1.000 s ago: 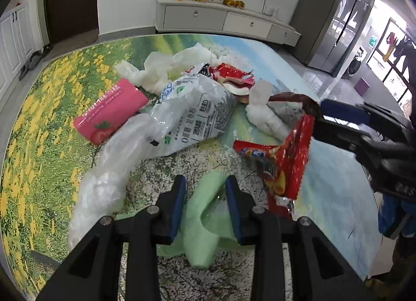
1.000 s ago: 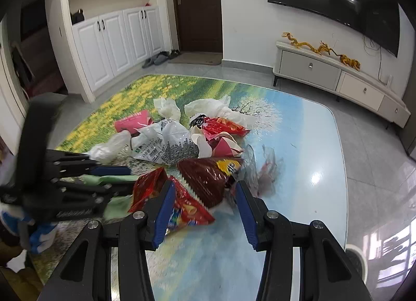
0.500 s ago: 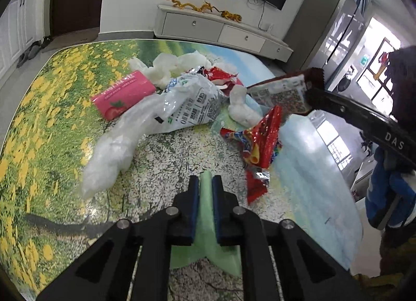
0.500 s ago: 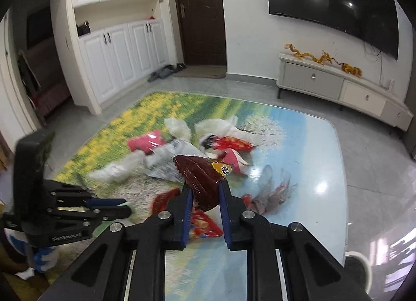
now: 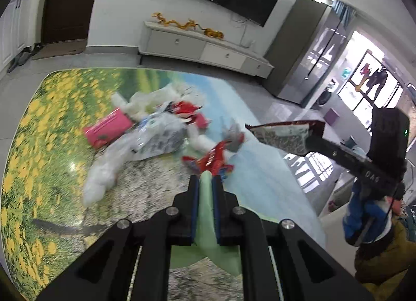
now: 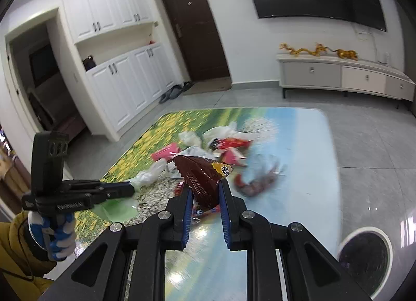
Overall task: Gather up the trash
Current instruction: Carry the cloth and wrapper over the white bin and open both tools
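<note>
Tongs: left (image 5: 205, 184) clamps green bag (image 5: 208, 223); right (image 6: 205, 191) clamps brown wrapper (image 6: 200, 173).

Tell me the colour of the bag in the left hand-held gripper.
Pale green bag, clearest in the left wrist view.

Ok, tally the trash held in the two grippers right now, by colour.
Green bag, in the left gripper: 1
Brown snack bag, in the right gripper: 1
Total: 2
</note>
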